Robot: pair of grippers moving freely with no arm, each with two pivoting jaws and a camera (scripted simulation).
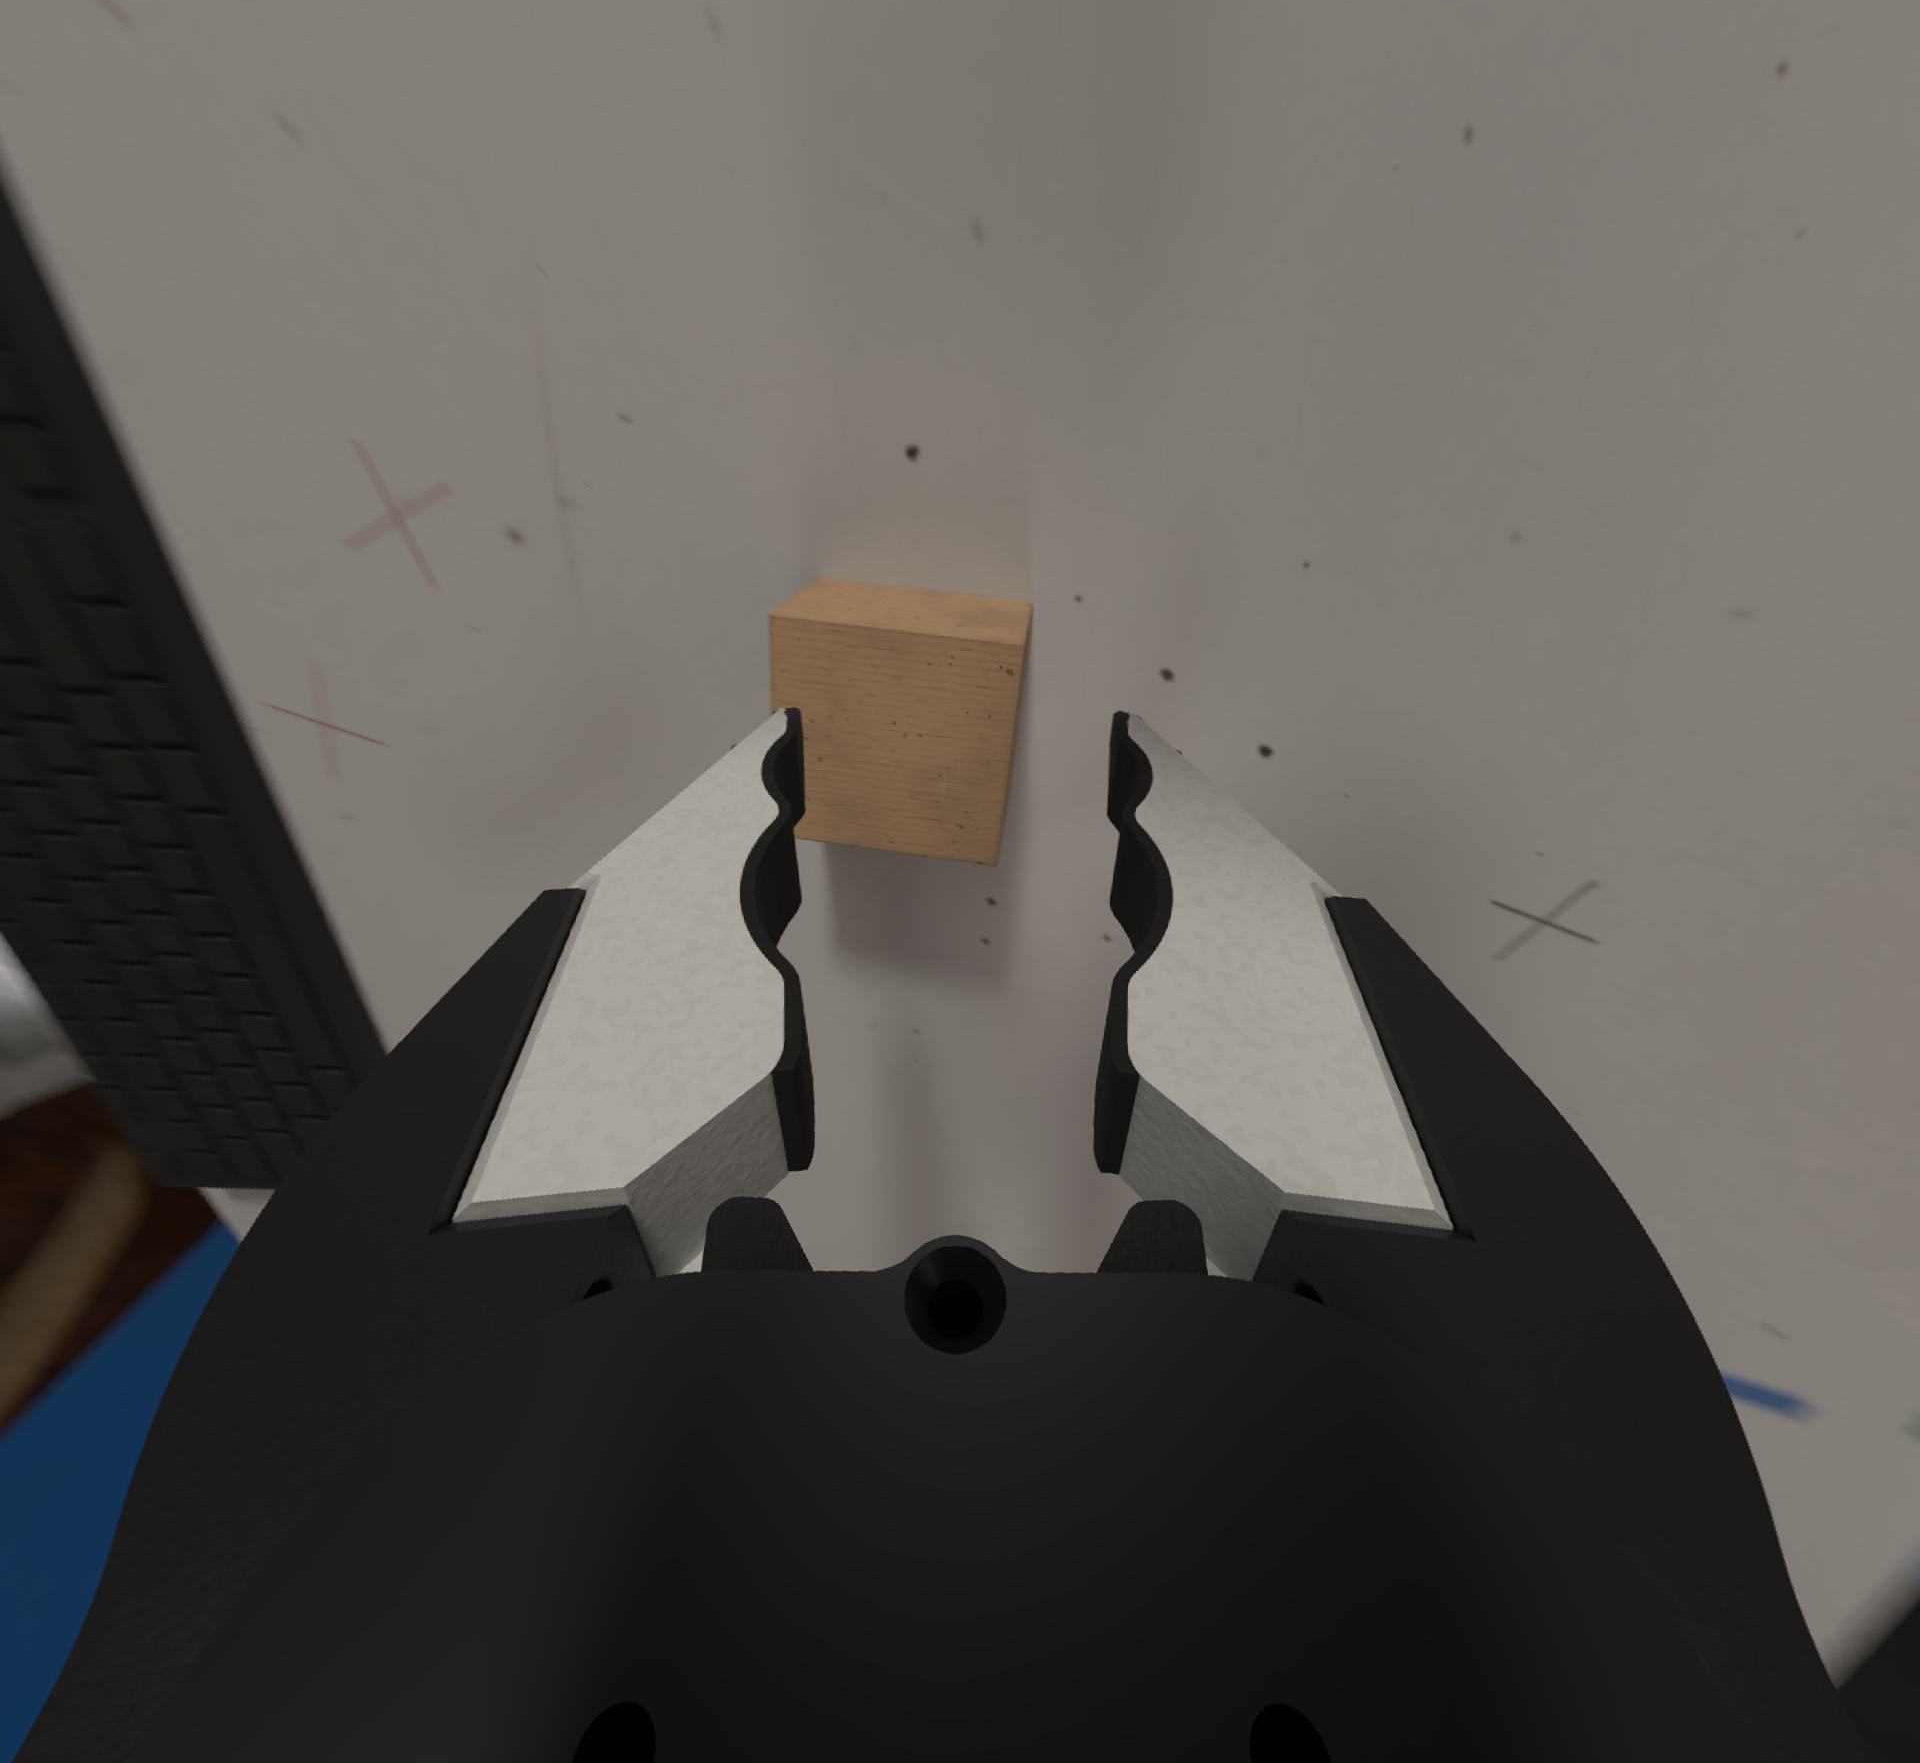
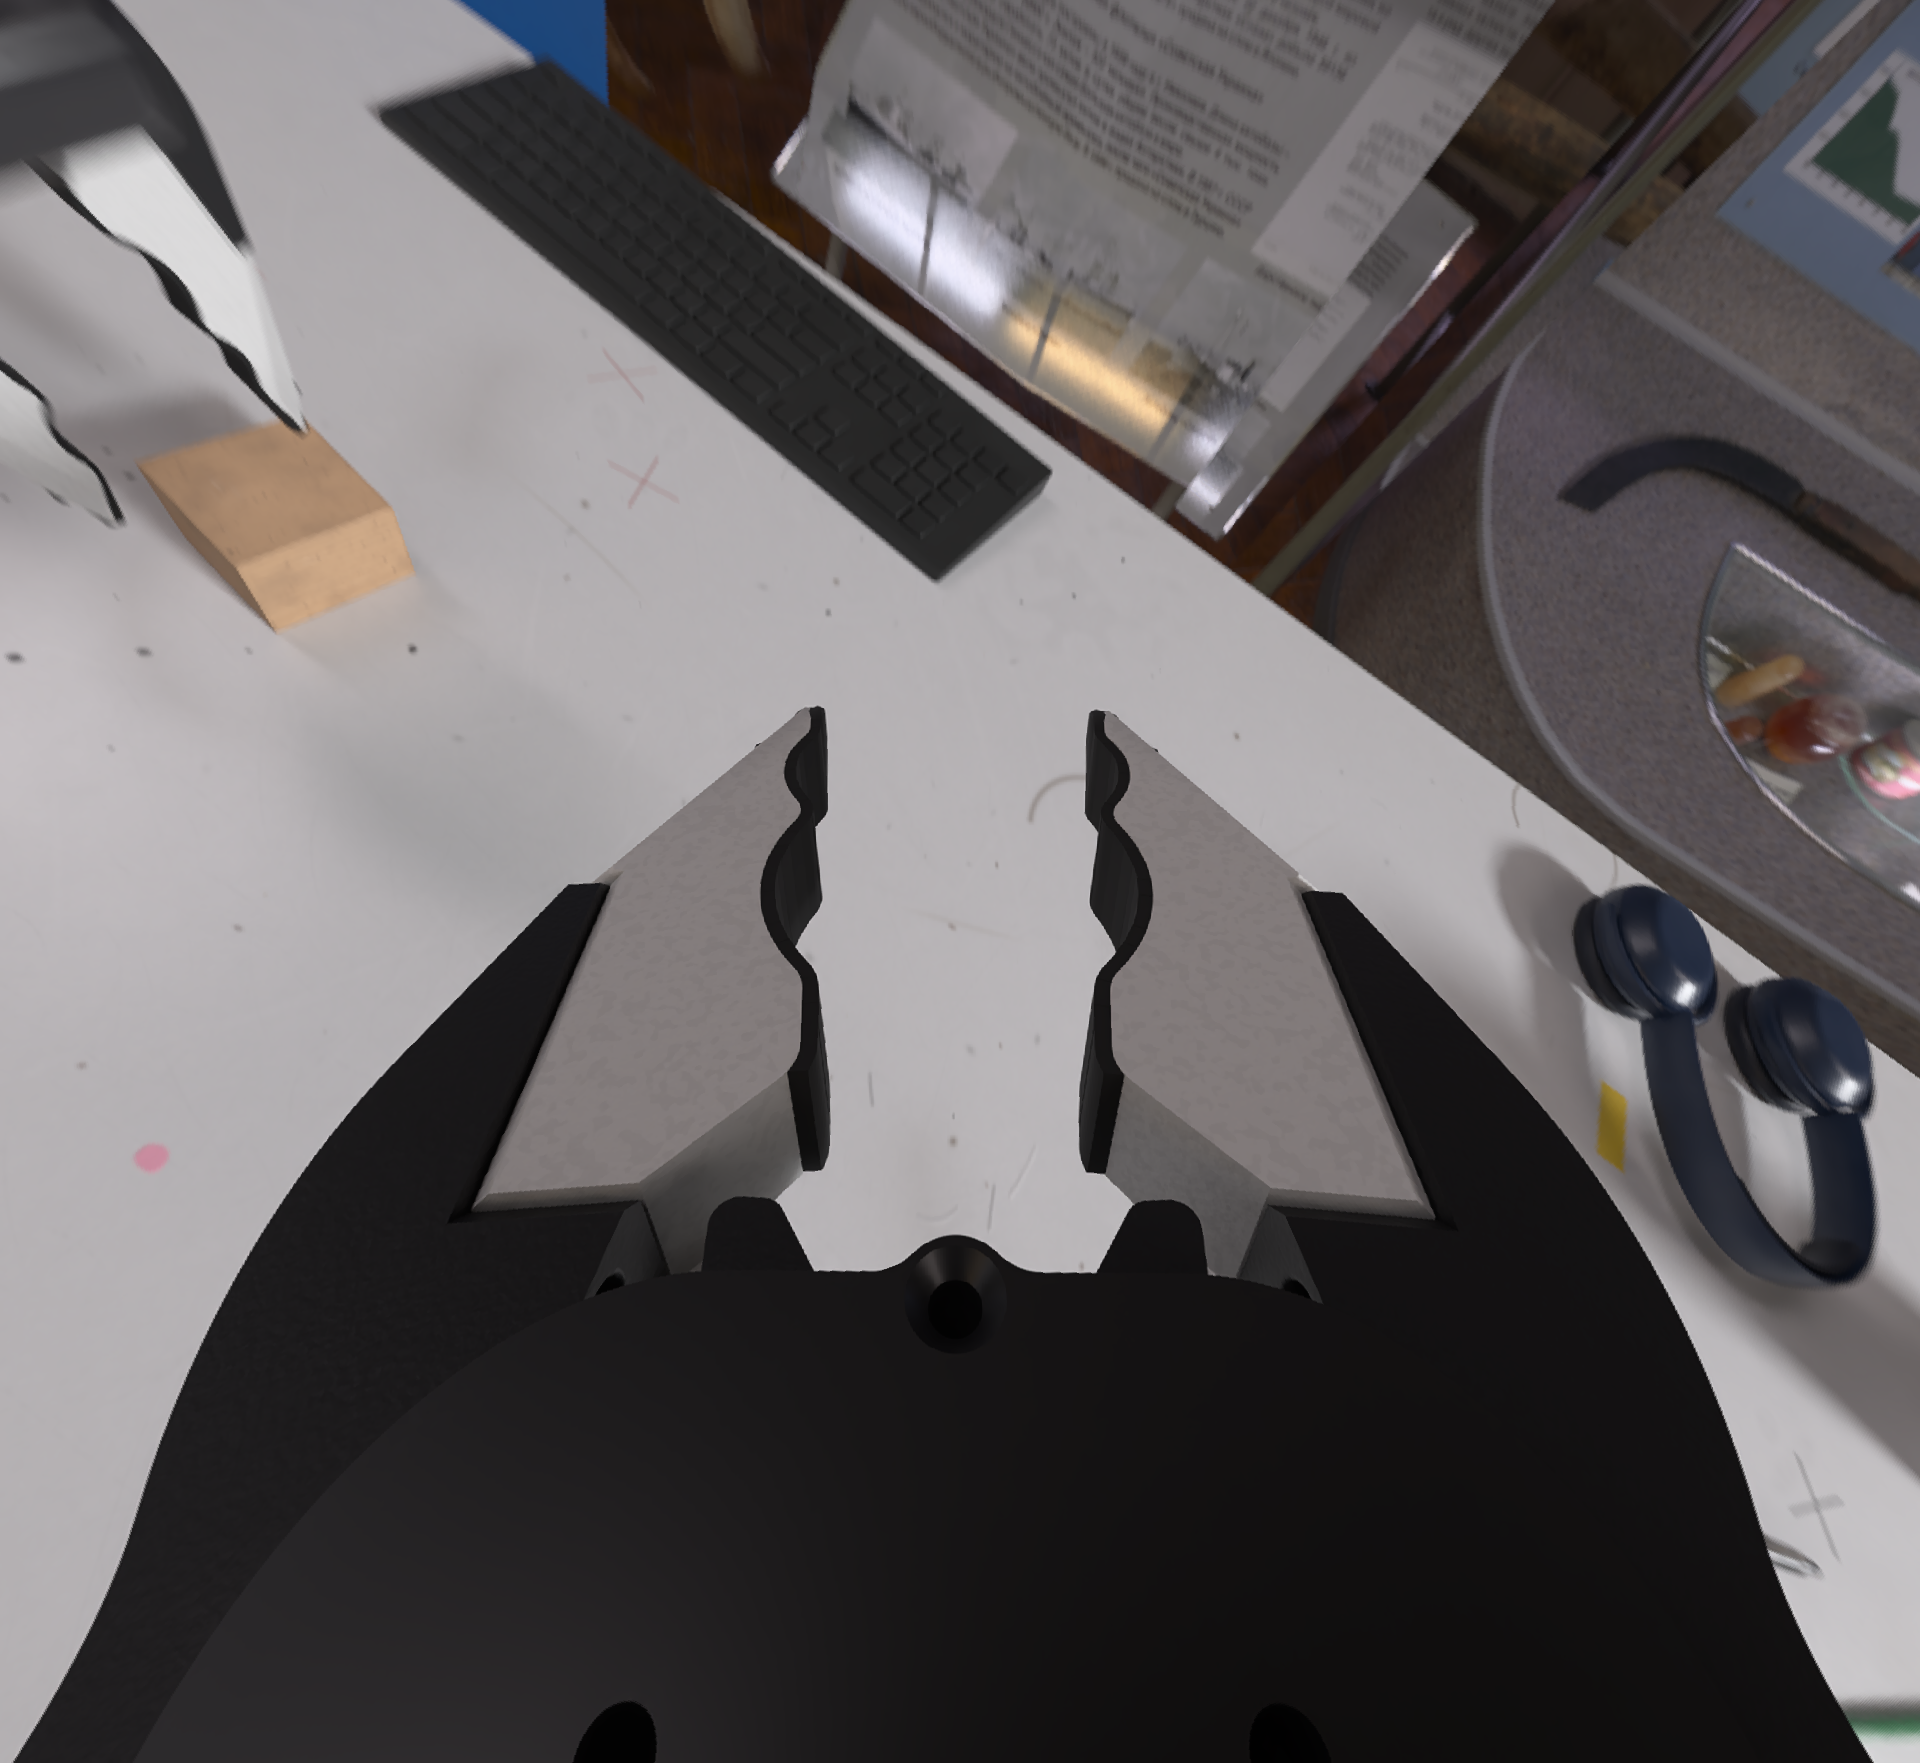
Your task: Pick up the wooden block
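Note:
The wooden block (image 1: 899,726) is a light tan cube resting on the white table (image 1: 1351,363). My left gripper (image 1: 956,726) is open and points down at it from just above; the block sits a little left of centre between the fingertips, and the left fingertip overlaps its edge. The right wrist view shows the same block (image 2: 275,518) at the far left with the left gripper's fingers (image 2: 223,300) right above it. My right gripper (image 2: 956,726) is open and empty over bare table, well to the right of the block.
A black keyboard (image 2: 717,311) lies beyond the block near the table's far edge; it also shows in the left wrist view (image 1: 135,778). Dark blue headphones (image 2: 1745,1079) lie at the right by the table edge. Faint crosses mark the table top.

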